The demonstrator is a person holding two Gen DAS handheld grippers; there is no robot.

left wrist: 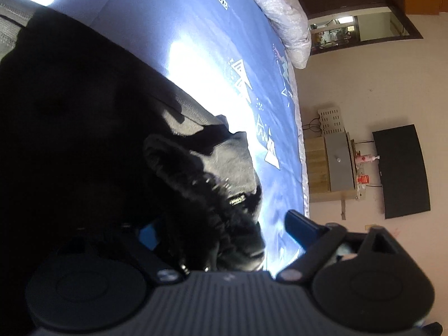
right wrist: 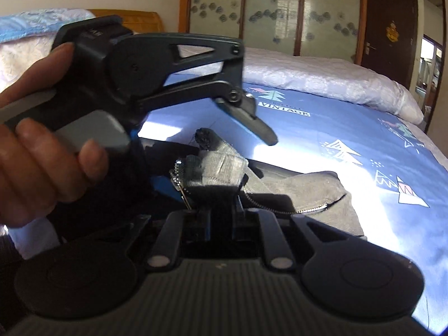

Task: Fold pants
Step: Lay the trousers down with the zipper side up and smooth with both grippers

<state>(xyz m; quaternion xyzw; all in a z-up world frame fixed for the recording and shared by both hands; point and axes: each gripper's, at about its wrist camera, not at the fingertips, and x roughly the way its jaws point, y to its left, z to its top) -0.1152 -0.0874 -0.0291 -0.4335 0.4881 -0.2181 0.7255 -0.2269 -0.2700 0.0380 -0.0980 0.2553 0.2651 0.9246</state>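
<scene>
I see black pants (right wrist: 308, 193) with a silver zipper (right wrist: 296, 210) on a blue bed sheet (right wrist: 336, 128) printed with white and pink triangle trees; beyond the sheet lies a pale lilac quilt (right wrist: 322, 78), and my grippers are black with blue pads (left wrist: 296, 224)

The pants (right wrist: 308, 193) lie on the bed (right wrist: 322, 140), and everything else is placed from them. The right hand-held gripper (right wrist: 221, 196) sits at their near edge, pinching a bunched part of them. The left hand-held gripper (right wrist: 218, 140) is above the pants, held by a hand (right wrist: 36, 145) to their left. The quilt (right wrist: 322, 81) lies behind the pants, along the far side of the bed. The wardrobe (right wrist: 274, 14) stands behind the quilt.
</scene>
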